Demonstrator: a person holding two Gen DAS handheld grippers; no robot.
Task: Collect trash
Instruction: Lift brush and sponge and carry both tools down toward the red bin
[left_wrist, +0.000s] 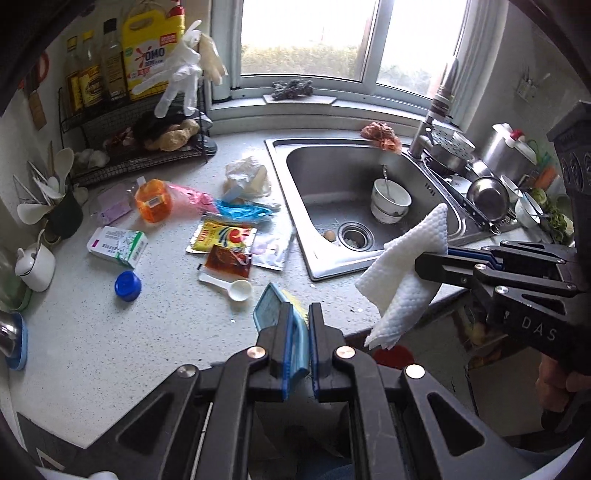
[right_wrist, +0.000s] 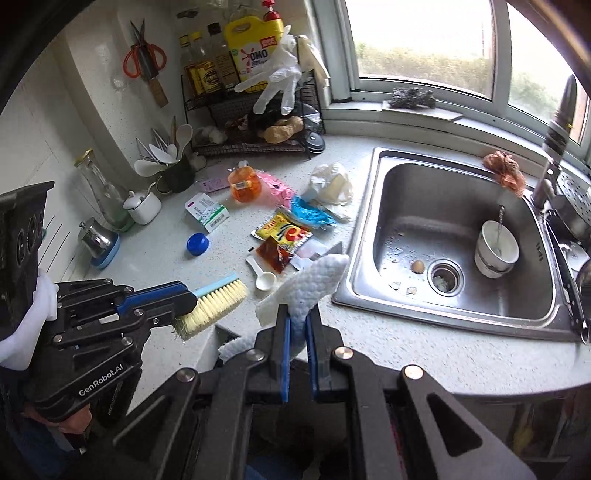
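My left gripper (left_wrist: 300, 314) is shut on a light-blue brush (left_wrist: 271, 306) with yellow bristles, held over the counter's front edge; the right wrist view shows that brush (right_wrist: 214, 302) at the left. My right gripper (right_wrist: 298, 314) is shut on a white paper towel (right_wrist: 314, 277), which hangs in front of the sink (left_wrist: 406, 266). Litter lies on the speckled counter: a yellow sachet (left_wrist: 221, 236), a red sauce sachet (left_wrist: 229, 260), a blue wrapper (left_wrist: 243, 212), a pink bag (left_wrist: 188, 199), an orange tub (left_wrist: 153, 199), a white-green box (left_wrist: 118, 245), a blue cap (left_wrist: 127, 286) and a white scoop (left_wrist: 232, 286).
A steel sink (right_wrist: 369, 229) holds stacked bowls (right_wrist: 496, 254) and an eggshell (right_wrist: 418, 266). An orange rag (right_wrist: 504, 171) lies on its rim by the tap. A wire rack (right_wrist: 255, 107) with bottles and gloves stands at the back. Cups and a utensil pot (right_wrist: 173, 173) line the left wall.
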